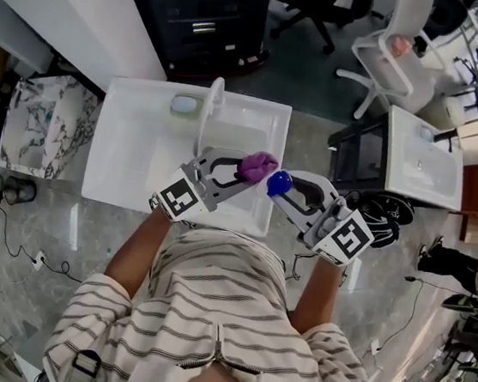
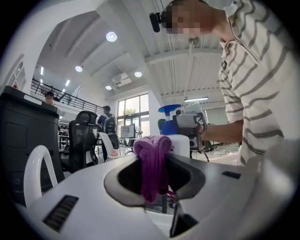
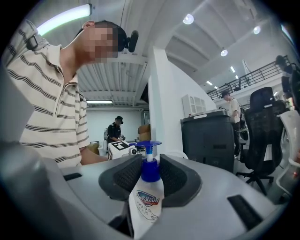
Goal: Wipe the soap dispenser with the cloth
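Note:
In the head view my right gripper (image 1: 284, 188) is shut on the soap dispenser (image 1: 279, 183), whose blue pump top shows above the sink. The right gripper view shows the white bottle with a blue collar and pump (image 3: 147, 190) clamped between the two dark pads (image 3: 174, 180). My left gripper (image 1: 246, 171) is shut on a bunched purple cloth (image 1: 257, 166), held close to the left of the dispenser. In the left gripper view the cloth (image 2: 153, 161) hangs between the jaws, with the dispenser (image 2: 180, 140) right behind it. Whether cloth and bottle touch is unclear.
Both grippers hover over a white sink (image 1: 140, 152) with a white faucet (image 1: 211, 104) and a soap bar (image 1: 184, 104) at its back edge. A second white basin (image 1: 424, 161) stands to the right, office chairs (image 1: 394, 53) beyond. People stand in the background.

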### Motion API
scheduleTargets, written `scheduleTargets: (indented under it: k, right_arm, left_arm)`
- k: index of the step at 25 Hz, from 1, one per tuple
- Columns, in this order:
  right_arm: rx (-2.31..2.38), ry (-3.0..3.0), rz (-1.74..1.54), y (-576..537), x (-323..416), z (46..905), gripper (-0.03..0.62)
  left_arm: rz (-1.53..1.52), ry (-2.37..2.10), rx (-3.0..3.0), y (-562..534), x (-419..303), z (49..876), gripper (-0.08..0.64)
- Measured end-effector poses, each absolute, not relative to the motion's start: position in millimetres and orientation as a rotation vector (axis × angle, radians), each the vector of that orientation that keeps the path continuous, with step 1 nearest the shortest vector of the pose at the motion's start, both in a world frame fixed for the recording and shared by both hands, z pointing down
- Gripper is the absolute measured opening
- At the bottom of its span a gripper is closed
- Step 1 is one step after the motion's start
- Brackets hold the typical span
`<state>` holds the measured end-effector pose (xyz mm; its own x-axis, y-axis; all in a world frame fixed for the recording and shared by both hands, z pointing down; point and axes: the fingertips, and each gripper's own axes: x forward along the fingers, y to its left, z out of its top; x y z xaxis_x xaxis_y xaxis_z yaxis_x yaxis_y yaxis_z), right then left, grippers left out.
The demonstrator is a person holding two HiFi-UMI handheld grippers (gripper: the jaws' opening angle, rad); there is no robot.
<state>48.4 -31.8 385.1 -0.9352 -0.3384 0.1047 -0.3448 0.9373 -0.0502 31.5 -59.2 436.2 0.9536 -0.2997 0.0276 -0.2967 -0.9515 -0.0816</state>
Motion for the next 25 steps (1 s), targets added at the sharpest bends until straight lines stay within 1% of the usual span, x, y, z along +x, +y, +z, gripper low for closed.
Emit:
scheduleTargets:
  k: [16, 25]
  right_arm:
    - [0.411, -3.067, 0.141, -20.8, 46.4, 373.9, 0.130]
    - [0.443, -3.099, 0.160, -21.7, 48.0, 371.5, 0.130]
  left_arm:
    - [-0.095, 0.331, -3.068, -55.5, 38.4, 446.0, 0.115]
    - [-0.132, 0.308, -3.097, -51.6, 34.6, 454.4, 0.117]
